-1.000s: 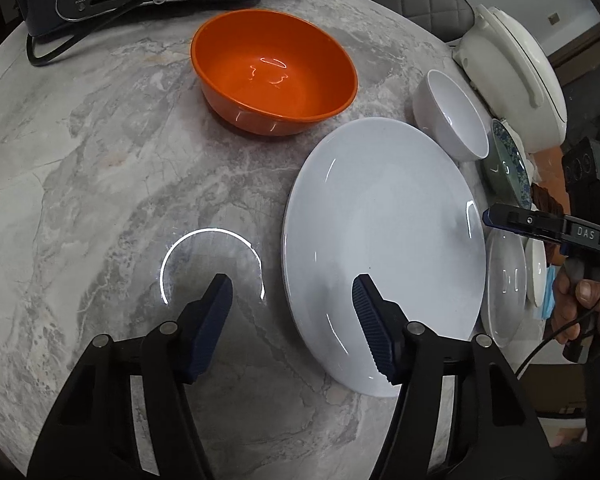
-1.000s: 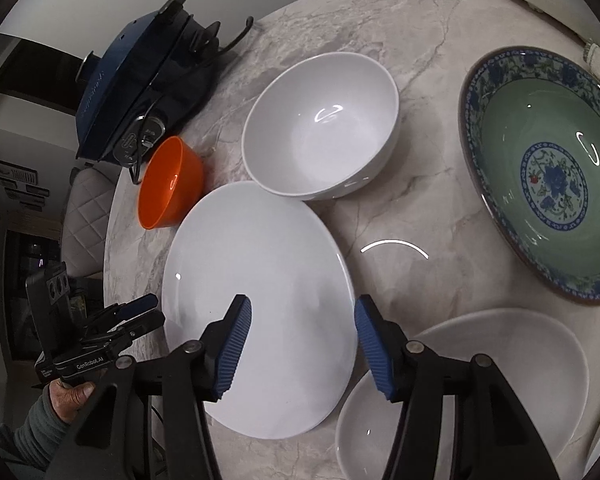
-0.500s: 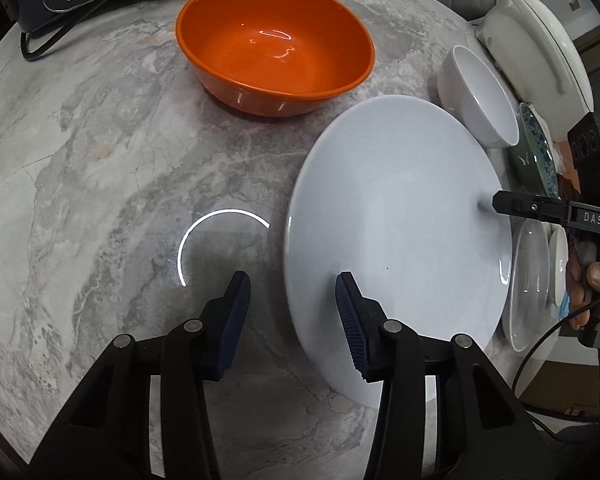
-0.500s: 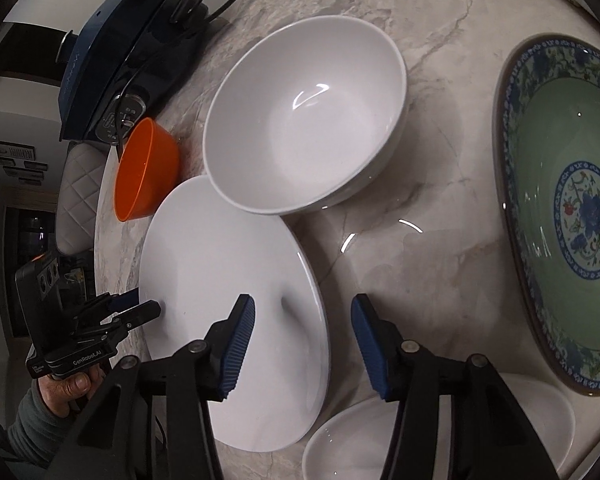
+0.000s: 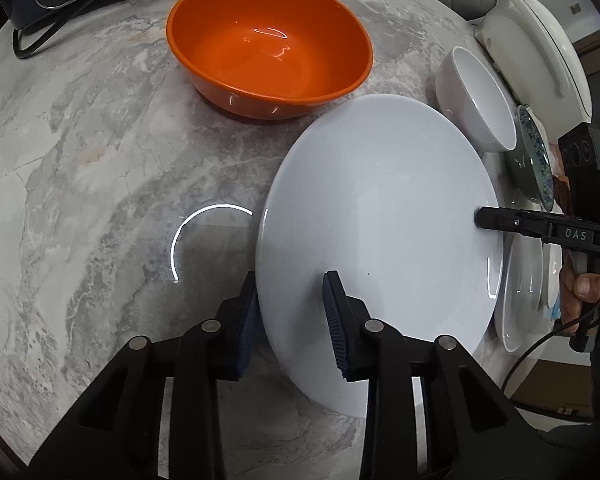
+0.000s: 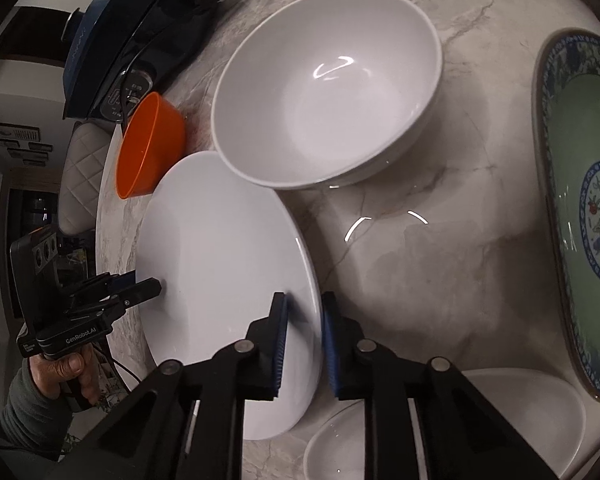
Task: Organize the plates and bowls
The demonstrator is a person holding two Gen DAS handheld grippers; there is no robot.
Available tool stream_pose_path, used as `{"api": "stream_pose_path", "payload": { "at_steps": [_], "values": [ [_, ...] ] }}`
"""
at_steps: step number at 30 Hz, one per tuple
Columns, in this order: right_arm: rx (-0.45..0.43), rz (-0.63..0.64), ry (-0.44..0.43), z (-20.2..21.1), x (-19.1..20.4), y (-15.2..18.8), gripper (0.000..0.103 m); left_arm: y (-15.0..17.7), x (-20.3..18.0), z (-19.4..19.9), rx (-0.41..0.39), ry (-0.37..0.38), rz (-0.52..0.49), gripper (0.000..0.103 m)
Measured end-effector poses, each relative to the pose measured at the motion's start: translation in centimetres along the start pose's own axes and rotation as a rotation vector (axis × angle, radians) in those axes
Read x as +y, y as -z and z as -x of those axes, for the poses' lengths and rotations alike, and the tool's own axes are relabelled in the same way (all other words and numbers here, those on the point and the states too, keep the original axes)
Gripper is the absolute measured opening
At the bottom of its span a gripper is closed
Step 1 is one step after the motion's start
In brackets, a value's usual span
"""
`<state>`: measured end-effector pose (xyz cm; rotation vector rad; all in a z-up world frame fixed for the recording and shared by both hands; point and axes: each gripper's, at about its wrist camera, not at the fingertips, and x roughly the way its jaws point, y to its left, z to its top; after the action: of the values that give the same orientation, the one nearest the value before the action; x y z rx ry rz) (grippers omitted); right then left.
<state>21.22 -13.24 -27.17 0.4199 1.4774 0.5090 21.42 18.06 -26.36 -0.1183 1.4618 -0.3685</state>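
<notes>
Lying on the marble tabletop (image 5: 80,152), just beside the orange bowl (image 5: 268,48) and white bowl (image 6: 328,84): a large white plate (image 5: 380,208). Straddling its near rim, closing, pads not visibly pressing yet: left claw (image 5: 290,316). Closing over the opposite rim, pads at both faces: right claw (image 6: 302,340). Off to the side: green patterned dish (image 6: 580,208).

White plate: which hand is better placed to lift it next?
Neither alone. The left tongs and right tongs each straddle opposite rims of the white plate, jaws closing. Probably a two-handed lift; the orange bowl crowds the far rim.
</notes>
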Motion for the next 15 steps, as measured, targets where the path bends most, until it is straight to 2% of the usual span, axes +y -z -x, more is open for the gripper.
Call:
{"api": "stream_pose_path", "payload": {
  "at_steps": [5, 15],
  "values": [
    [-0.002, -0.008, 0.033, 0.0, 0.5, 0.1, 0.020, -0.5, 0.0, 0.0, 0.003, -0.001, -0.021, 0.024],
    [-0.039, -0.009, 0.030, 1.5, 1.7, 1.1, 0.020, 2.1, 1.6, 2.4, -0.004, 0.009, -0.003, 0.024]
  ]
}}
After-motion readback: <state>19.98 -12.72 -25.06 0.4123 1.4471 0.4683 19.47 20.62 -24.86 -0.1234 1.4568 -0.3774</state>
